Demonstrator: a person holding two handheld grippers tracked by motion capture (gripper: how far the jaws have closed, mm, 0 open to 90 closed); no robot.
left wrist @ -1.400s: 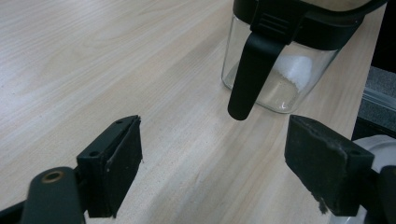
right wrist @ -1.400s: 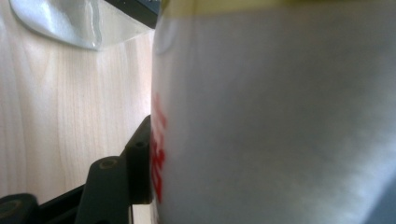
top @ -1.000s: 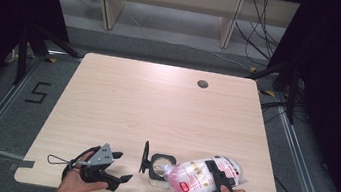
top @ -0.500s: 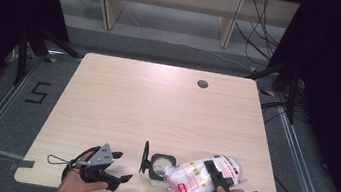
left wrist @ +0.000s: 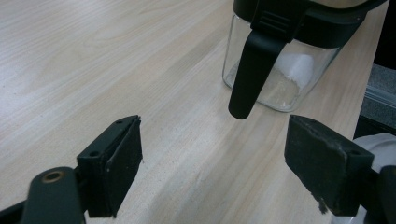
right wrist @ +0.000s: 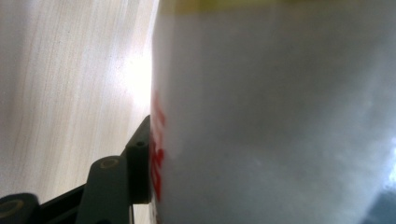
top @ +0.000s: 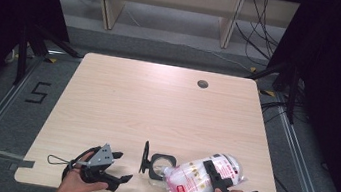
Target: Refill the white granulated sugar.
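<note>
Right tongs (top: 215, 179) clamp the white refill bag (top: 197, 180), tilted at the open glass jar (top: 161, 168) near the table (top: 157, 104) front edge. Left tongs (left wrist: 212, 158) open, empty. Steady jar first, pour slowly.
</note>
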